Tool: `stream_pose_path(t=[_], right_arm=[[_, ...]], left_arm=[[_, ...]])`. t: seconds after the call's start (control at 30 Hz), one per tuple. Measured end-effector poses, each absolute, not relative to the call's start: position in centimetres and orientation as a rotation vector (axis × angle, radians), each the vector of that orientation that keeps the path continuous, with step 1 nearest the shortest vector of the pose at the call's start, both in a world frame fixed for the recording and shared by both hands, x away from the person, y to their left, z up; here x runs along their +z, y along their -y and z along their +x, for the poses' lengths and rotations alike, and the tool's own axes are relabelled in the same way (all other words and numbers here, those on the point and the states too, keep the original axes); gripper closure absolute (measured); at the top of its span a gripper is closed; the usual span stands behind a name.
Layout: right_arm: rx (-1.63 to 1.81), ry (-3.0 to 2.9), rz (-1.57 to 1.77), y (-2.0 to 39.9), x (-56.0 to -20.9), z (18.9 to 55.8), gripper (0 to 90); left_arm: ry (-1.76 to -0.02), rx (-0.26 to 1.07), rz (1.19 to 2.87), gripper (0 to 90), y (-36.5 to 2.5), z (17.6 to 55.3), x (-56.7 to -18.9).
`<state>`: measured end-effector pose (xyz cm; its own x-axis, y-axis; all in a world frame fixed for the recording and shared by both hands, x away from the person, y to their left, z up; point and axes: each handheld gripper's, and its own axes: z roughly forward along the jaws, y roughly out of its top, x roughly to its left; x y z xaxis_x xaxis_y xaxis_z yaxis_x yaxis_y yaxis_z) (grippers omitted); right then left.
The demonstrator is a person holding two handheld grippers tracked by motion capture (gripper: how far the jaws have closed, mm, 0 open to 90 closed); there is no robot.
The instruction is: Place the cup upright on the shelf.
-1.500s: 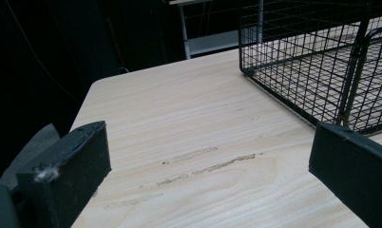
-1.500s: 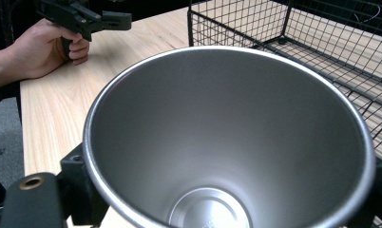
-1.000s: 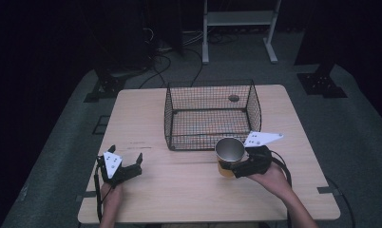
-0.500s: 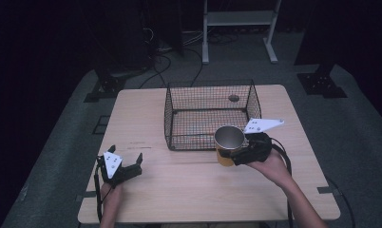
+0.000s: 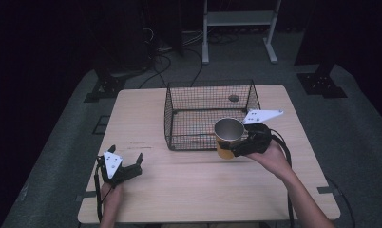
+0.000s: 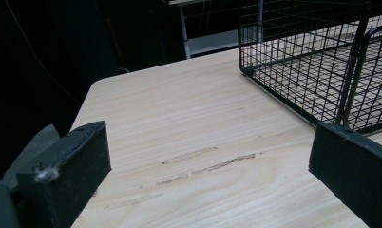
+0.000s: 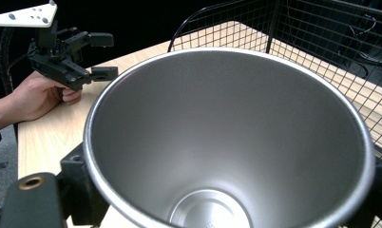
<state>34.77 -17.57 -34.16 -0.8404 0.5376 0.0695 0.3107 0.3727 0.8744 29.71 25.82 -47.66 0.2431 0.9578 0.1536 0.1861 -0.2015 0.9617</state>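
The steel cup [image 5: 228, 135] is gripped upright by the right gripper [image 5: 237, 148], just before the wire basket [image 5: 208, 114]; the left gripper [image 5: 125, 166] is held open.

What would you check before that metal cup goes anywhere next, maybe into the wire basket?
1. Grip: the right gripper has its jaws closed on either side of the orange-walled steel cup - ok.
2. Cup upright, mouth up; the right gripper view shows a bare inside - ok.
3. Black wire basket: open top and bare floor, so there is room - ok.
4. Cup lifted above the basket's front rim: it overlaps the wire in the high view, height unclear - cannot tell.
5. Left gripper: jaws open, low over the pale wooden table, well aside of the basket - ok.
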Motion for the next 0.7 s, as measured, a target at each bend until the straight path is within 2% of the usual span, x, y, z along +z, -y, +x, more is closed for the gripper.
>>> stream_pose_path(t=[0.7], right_arm=[[1.418,-2.425,0.772,16.8,-33.2,37.4,12.7]], left_arm=[[-1.091,1.059,1.599,0.0,-25.8,29.7,-47.7]])
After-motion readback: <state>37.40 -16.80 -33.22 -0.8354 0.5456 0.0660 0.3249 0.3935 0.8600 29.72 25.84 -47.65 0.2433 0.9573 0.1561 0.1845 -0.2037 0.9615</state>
